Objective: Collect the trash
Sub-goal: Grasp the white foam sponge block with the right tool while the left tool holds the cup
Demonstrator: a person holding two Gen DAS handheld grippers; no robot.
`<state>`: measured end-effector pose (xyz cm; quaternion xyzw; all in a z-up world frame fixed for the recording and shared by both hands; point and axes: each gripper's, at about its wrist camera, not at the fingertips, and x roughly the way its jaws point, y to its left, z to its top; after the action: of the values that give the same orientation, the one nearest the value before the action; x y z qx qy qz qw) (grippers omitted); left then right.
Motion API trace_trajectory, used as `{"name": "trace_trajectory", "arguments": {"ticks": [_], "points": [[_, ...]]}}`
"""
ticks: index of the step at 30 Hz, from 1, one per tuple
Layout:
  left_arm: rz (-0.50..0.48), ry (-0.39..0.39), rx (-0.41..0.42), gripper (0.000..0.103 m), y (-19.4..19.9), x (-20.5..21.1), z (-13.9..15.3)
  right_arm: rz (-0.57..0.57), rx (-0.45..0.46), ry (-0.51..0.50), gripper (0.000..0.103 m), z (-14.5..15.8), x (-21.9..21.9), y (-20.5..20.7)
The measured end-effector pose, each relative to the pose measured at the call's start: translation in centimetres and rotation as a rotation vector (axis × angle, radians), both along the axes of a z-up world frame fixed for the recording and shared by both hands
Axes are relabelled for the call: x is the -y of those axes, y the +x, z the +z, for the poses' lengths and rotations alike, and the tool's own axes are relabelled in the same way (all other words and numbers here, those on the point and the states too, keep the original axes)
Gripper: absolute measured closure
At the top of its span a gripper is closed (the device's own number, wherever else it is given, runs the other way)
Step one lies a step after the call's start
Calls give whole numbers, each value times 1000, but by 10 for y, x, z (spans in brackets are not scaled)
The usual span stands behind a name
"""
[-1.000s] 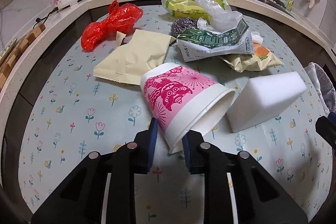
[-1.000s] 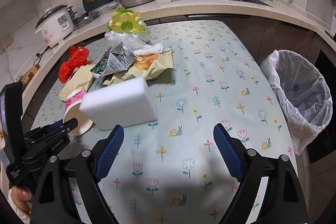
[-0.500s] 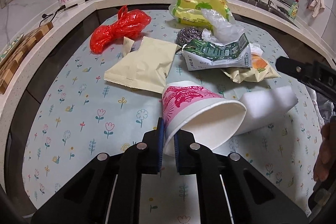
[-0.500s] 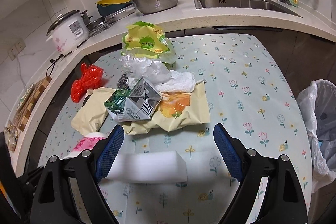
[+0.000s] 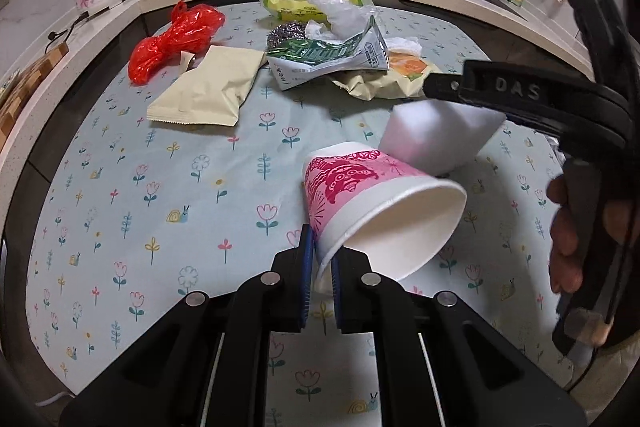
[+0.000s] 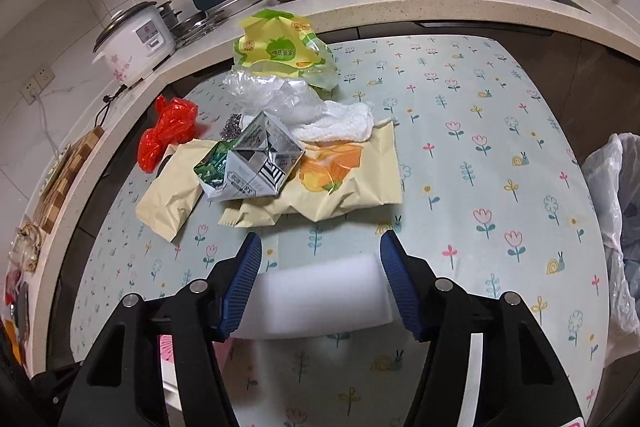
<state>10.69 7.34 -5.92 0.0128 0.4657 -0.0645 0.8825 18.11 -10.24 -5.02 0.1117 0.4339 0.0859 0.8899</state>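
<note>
The desk (image 6: 500, 99), under a flowered cloth, carries a heap of litter toward twelve o'clock in both wrist views. Largest is the yellow-green bag (image 6: 280, 47), printed with Chinese characters too small to read with confidence; it looks like thin film, light and crackly, best pinched at a gathered edge. Next the white foam block (image 6: 316, 295), at six o'clock in the right wrist view: it lies between the blue pads of the right tool (image 6: 320, 279), whose jaws stand fairly wide around it, both pads close against its ends; I cannot tell whether they press it. I judge it very light and springy, so a squeeze across its short sides should hold, though too hard a squeeze would dent it. The beige pouch (image 5: 208, 91) lies flat at ten o'clock, limp and probably slippery. The orange-printed wrapper (image 6: 332, 175) lies under the crushed green carton (image 6: 248, 163), which is stiff at its folds; its lettering is unreadable.

The pink paper cup (image 5: 372, 203) is tipped with its mouth toward five o'clock, its rim wall pinched between the nearly closed jaws of the left tool (image 5: 320, 267). It is thin and easily crushed, so the rim is the firmest hold. The red plastic bag (image 5: 172, 39) sits at eleven o'clock. Raised letters "DAS" show on the black tool body at three o'clock. The lined bin (image 6: 616, 227) waits at three o'clock.
</note>
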Motion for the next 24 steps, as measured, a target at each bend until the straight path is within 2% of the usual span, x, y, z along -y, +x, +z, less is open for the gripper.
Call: {"name": "trace_trajectory", "arguments": {"ticks": [5, 12, 15, 18, 19, 22, 24], "points": [[59, -6, -6, 94, 26, -5, -6, -16, -8, 43, 44, -1, 15, -29], [41, 6, 24, 94, 40, 9, -4, -11, -83, 78, 44, -26, 12, -65], [39, 2, 17, 94, 39, 10, -6, -14, -96, 57, 44, -32, 11, -77], [35, 4, 14, 94, 36, 10, -7, -43, -58, 25, 43, -25, 18, -83], [36, 6, 14, 94, 35, 9, -7, -48, -44, 21, 42, -23, 21, -83], [40, 1, 4, 94, 34, 8, -8, -47, 1, -12, 24, -19, 27, -77], [42, 3, 7, 94, 34, 7, -7, -4, 23, -40, 20, -20, 27, -71]]}}
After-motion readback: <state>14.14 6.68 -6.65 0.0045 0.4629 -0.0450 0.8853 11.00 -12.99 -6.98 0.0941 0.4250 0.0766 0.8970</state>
